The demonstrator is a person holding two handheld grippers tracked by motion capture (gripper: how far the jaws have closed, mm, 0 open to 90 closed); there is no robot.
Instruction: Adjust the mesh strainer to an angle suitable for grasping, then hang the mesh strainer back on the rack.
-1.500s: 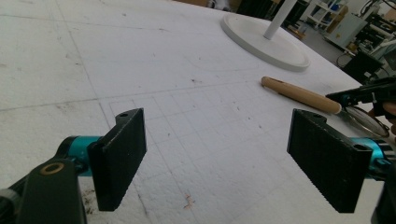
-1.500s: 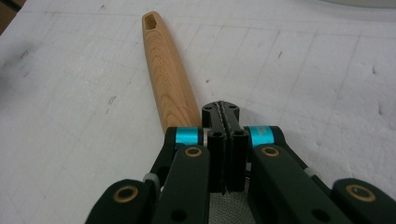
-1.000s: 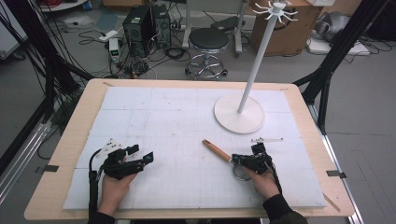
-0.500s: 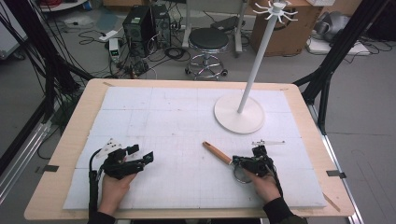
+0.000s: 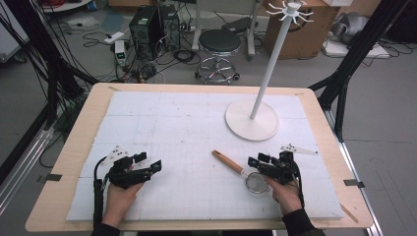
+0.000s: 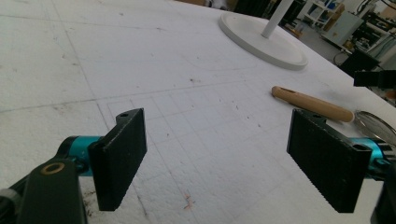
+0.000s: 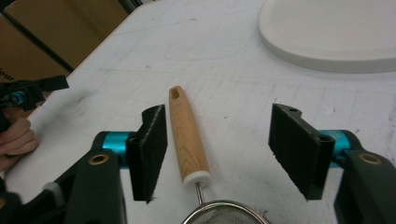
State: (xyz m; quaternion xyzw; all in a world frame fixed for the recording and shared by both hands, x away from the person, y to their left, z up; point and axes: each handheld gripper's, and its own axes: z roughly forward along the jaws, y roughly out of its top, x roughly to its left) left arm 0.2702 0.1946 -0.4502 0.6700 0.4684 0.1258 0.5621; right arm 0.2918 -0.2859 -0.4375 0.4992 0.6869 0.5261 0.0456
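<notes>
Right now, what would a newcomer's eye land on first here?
Likely the small strainer, its wooden handle lying between the open jaws of the right gripper, near the front right of the white foam board. Next the tall white hook stand, its round base at the right rear. The left gripper rests open at front left, holding nothing.

A white foam sheet (image 5: 187,128) covers most of the wooden table (image 5: 83,123). On its far right part stands a white stand (image 5: 265,73), a thin pole tilting up from a round flat base to a crown of small hooks. Beyond the table a black round stool (image 5: 220,42) sits on the grey floor, with a dark computer tower (image 5: 146,24) and loose cables to its left and a cardboard box (image 5: 307,29) to its right.
</notes>
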